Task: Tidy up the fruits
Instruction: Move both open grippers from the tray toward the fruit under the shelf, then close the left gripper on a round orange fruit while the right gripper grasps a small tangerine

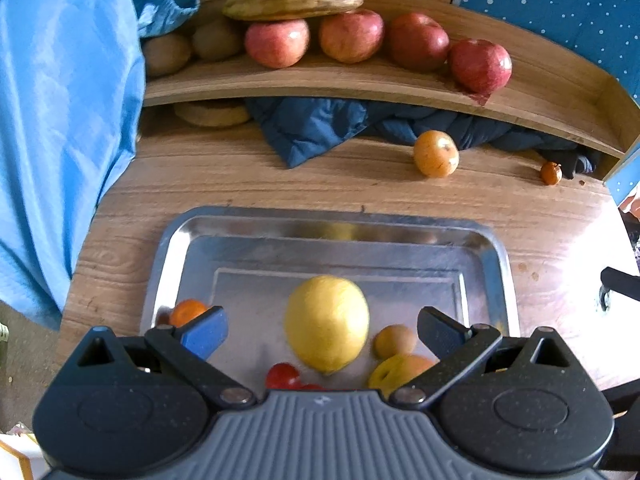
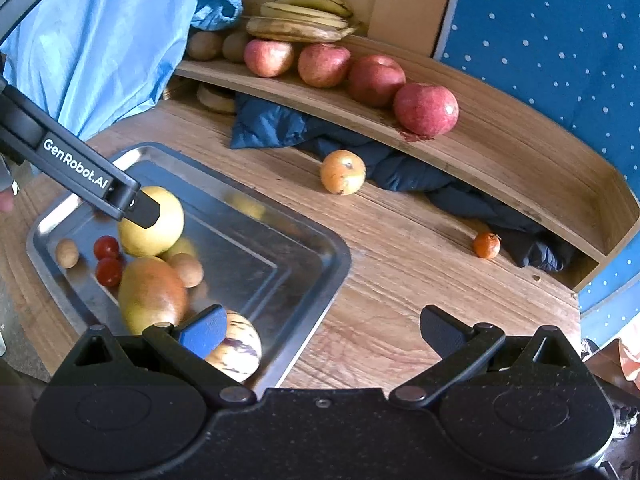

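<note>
A yellow lemon [image 1: 326, 322] lies in the steel tray [image 1: 328, 218], between the fingers of my left gripper [image 1: 322, 332], which is open and clear of it on both sides. In the right wrist view one left finger [image 2: 142, 208] reaches over the lemon [image 2: 164, 232]. The tray [image 2: 336, 248] also holds a mango [image 2: 152, 294], two cherry tomatoes [image 2: 107, 260], small brown fruits [image 2: 186, 270] and a striped pale fruit [image 2: 240, 346]. My right gripper [image 2: 322, 330] is open and empty over the wooden table, just right of the tray.
A curved wooden shelf [image 2: 500, 152] at the back carries several red apples [image 2: 426, 109], bananas [image 2: 304, 20] and kiwis [image 2: 206, 45]. An orange-yellow fruit [image 2: 343, 172] and a small tangerine [image 2: 486, 245] lie on the table by a dark blue cloth [image 2: 272, 126]. Light blue fabric [image 2: 112, 40] hangs at the left.
</note>
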A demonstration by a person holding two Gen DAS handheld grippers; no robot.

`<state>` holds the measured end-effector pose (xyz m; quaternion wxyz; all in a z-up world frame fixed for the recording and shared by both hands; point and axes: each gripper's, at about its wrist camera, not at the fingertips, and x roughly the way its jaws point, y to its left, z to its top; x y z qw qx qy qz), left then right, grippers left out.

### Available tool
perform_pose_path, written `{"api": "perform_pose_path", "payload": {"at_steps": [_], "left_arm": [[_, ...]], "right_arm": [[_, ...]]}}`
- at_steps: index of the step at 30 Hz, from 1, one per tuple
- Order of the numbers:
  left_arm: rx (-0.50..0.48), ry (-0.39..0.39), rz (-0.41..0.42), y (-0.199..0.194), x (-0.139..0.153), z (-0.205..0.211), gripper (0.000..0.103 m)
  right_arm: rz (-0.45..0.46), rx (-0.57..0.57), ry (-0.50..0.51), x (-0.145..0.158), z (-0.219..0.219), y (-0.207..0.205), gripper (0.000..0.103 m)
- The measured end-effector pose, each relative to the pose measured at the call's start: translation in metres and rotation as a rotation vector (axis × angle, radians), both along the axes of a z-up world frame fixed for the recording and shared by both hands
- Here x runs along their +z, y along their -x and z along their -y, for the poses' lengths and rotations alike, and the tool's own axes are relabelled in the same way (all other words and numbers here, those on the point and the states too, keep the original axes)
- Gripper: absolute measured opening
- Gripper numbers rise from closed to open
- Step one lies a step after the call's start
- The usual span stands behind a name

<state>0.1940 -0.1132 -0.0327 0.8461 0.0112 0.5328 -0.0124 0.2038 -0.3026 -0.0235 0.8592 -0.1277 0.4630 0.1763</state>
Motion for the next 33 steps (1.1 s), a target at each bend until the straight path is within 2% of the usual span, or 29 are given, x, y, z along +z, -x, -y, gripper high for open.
{"api": "perform_pose_path", "payload": {"at_steps": [16,33], "left_arm": [[-0.012,-0.04,0.018,-0.033,-0.009,0.054,0.102],[0.019,-0.061,0.013,-0.084,-0.026,0.093,0.102]], "right_arm": [[-0.012,-0.047,-0.054,-0.017,0.05,-0.024,0.102],[-0.001,-0.098,-0.076,-0.041,0.091,-0.08,0.102]]}}
